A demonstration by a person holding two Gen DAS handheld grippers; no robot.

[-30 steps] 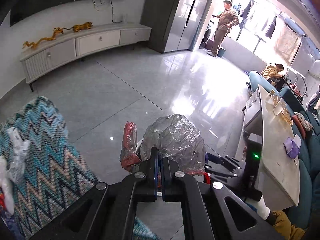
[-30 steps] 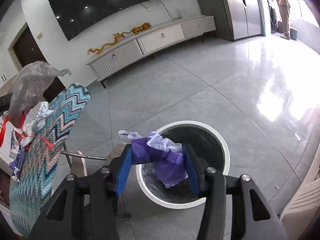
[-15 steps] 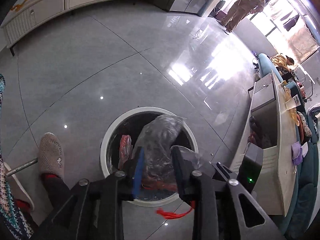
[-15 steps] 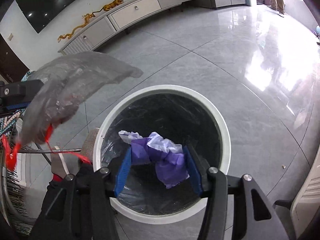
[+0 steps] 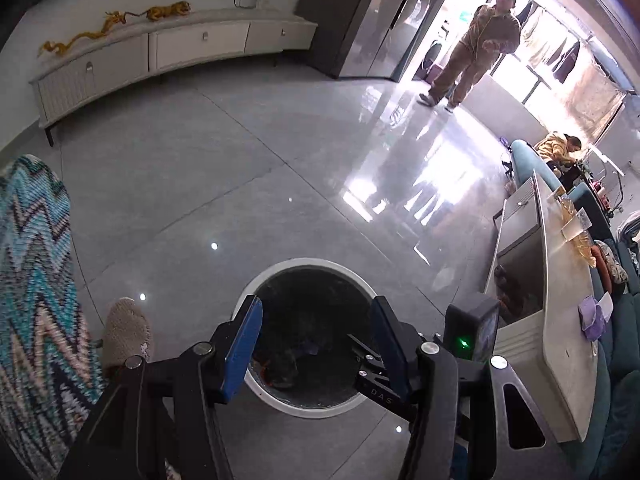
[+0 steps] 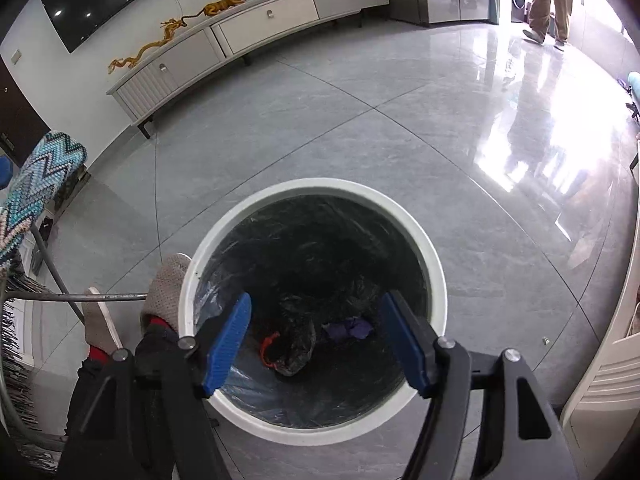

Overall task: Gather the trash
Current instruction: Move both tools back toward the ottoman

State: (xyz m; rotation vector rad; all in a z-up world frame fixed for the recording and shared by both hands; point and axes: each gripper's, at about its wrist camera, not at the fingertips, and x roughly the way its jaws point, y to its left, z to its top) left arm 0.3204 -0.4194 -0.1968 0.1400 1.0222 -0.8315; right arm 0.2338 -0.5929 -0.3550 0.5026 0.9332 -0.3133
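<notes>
Both my left tool [image 5: 316, 344] and right tool [image 6: 316, 344] have just been opening and hang released, nothing between them, over the bin [image 6: 436, 264], where the clear bag [image 6: 294, 344] and purple wad [image 6: 352, 328] already lie; table scraps may remain.

Grey tile floor [image 6: 360, 128]: white bin [image 6: 434, 264], slippered foot [image 6: 166, 288].

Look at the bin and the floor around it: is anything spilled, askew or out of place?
Nothing stands out. The bin stands upright, its liner in place, and the clear bag and purple wad lie inside at the bottom. No trash shows on the floor beside it. Both grippers are open and empty.
</notes>
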